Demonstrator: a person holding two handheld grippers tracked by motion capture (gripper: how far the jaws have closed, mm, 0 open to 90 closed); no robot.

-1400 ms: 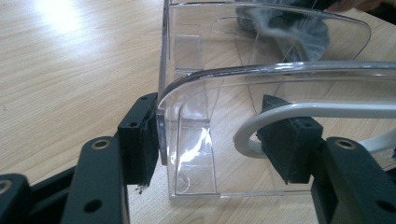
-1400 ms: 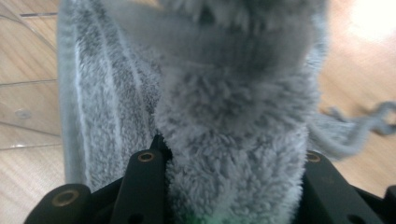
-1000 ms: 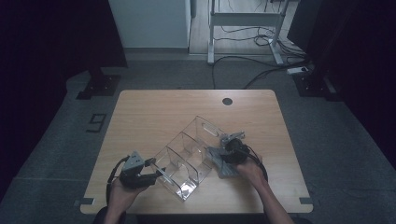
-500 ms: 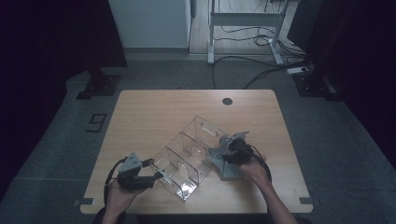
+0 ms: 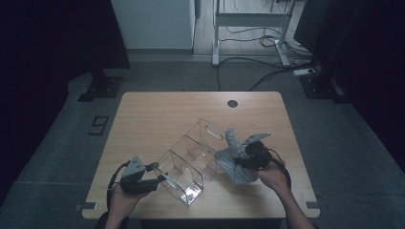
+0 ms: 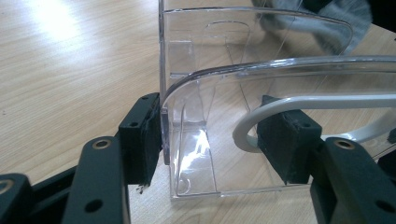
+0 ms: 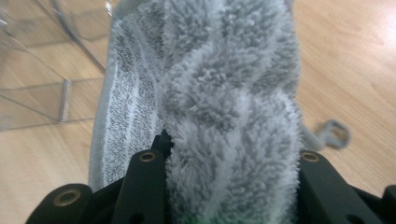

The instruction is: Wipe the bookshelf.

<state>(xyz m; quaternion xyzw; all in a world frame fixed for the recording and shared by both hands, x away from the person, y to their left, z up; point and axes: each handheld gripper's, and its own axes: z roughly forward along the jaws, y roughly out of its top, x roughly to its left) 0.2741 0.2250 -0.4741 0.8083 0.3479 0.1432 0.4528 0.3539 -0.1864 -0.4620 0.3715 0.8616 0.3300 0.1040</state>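
The left hand-held gripper (image 5: 155, 177) is closed on the near end wall of the clear organizer (image 5: 191, 160) on the desk (image 5: 157, 114), while the right hand-held gripper (image 5: 242, 160) grips the grey cloth (image 5: 236, 164) against its right side, so the wiping step seems in hand, and next the cloth should probably go along the wall.

the grey cloth (image 7: 224, 93) runs off the top and bottom edges of the right gripper view, and it buries the inner faces of both jaws (so the actual pinch point can't be seen). in the left gripper view the clear organizer (image 6: 243, 116) is cut off at the top and right edges. from the high view the left gripper (image 5: 155, 177) is too small to tell what its fingertips touch.
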